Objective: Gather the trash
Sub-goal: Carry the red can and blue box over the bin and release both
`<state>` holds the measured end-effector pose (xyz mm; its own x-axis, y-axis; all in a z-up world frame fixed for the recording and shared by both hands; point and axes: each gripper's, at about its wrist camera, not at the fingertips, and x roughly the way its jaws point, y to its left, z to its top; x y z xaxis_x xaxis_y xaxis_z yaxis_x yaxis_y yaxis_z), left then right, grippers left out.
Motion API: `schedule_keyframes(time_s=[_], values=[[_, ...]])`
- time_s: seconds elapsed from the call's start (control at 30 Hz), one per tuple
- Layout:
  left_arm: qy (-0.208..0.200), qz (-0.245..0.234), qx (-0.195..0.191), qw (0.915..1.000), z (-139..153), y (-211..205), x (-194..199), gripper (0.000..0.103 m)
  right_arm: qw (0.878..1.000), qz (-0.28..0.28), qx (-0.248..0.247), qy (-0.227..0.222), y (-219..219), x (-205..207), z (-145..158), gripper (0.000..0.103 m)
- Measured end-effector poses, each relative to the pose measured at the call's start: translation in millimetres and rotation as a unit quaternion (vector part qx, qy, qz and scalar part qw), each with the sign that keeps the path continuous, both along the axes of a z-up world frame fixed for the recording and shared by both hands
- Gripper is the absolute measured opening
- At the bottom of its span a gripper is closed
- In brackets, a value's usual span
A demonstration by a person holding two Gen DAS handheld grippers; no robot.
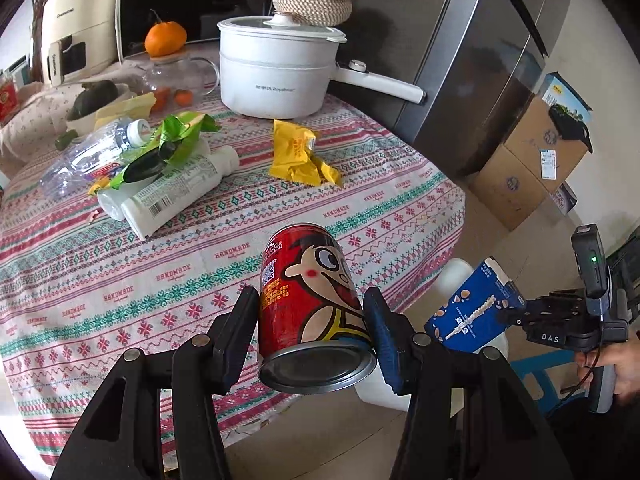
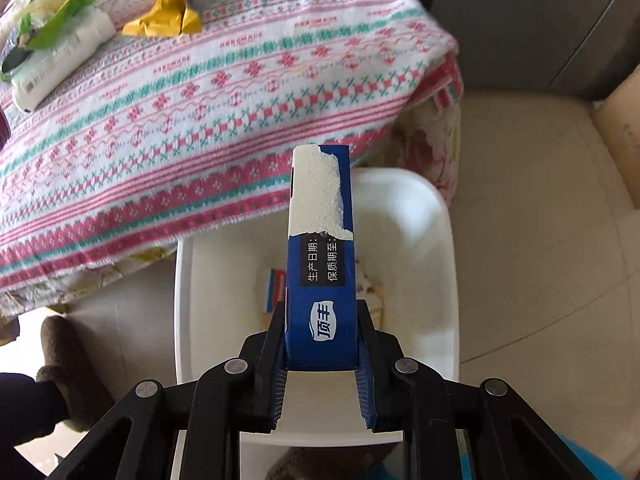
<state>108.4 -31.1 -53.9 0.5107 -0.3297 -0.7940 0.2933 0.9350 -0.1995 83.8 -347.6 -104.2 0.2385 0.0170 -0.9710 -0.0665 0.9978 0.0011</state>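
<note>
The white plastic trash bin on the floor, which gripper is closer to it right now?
Right. The right gripper, gripping the blue carton, hangs directly over the white plastic trash bin. The left gripper holds the red can over the table's edge.

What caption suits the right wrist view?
Right tongs hold a blue box above the white bin beside the table.
</note>
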Motion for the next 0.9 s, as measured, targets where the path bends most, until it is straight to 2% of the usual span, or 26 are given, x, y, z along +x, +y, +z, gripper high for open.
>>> schedule_keyframes(time_s=[0.1, 0.17, 0.23, 0.3, 0.57, 0.73, 0.9], values=[[0.003, -0.006, 0.000, 1.0000, -2.7, -5.9, -1.0, 0.057, 1.000, -0.006, 0.005, 0.006, -3.7, -2.0, -2.0, 0.029], [0.005, -0.011, -0.002, 0.9999, -4.4, -10.1, -1.4, 0.057, 1.000, -0.019, 0.011, 0.010, -7.5, -2.1, -2.2, 0.037], [0.008, -0.016, -0.004, 0.9998, -6.2, -15.1, -1.9, 0.057, 0.999, -0.033, 0.021, 0.006, -12.5, -1.4, 1.2, 0.057], [0.011, -0.022, -0.008, 0.9997, -8.0, -21.8, -2.3, 0.057, 0.999, -0.045, 0.026, -0.009, -16.4, -1.6, 9.2, 0.063], [0.014, -0.079, -0.017, 0.9966, -17.7, -74.6, -11.2, 0.057, 0.991, -0.093, 0.053, -0.084, -36.3, -0.8, 50.2, 0.071], [0.024, -0.128, -0.002, 0.9915, -38.2, -119.8, -20.7, 0.057, 0.984, -0.124, 0.058, -0.118, -54.0, -4.5, 68.1, 0.074], [0.027, -0.158, 0.022, 0.9868, -62.5, -154.4, -25.9, 0.057, 0.981, -0.139, 0.050, -0.129, -63.7, -6.5, 73.4, 0.075]])
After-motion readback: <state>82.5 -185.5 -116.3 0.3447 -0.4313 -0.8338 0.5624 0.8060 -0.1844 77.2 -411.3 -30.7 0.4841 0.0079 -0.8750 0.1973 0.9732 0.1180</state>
